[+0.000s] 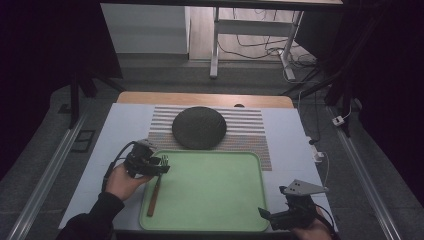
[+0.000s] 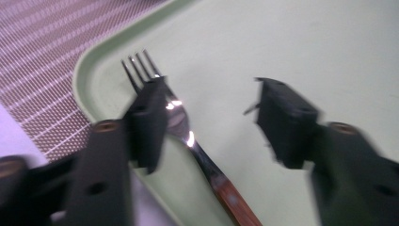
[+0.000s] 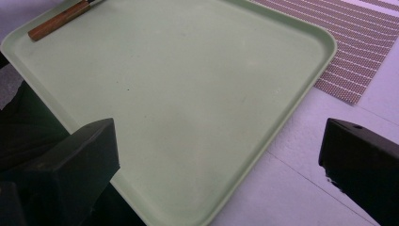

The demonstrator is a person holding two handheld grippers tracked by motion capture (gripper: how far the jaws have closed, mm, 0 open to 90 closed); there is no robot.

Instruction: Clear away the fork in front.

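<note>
A fork [image 1: 155, 189] with a wooden handle lies along the left side of the green tray [image 1: 215, 195], tines pointing away from me. My left gripper [image 1: 159, 169] hovers over the fork's head at the tray's far left corner. In the left gripper view the left gripper [image 2: 211, 94] stands open, and the fork [image 2: 188, 136] rests on the tray [image 2: 291, 42] just under one jaw, not pinched. My right gripper [image 1: 265, 214] is at the tray's near right corner. In the right gripper view it [image 3: 219, 127] is open, with nothing between its jaws.
A dark round plate [image 1: 199, 127] sits on a striped placemat [image 1: 250, 130] just beyond the tray. The white table top [image 1: 115, 135] lies bare to the left and right. The fork's handle [image 3: 59, 20] and the placemat [image 3: 357, 52] show at the far end of the right gripper view.
</note>
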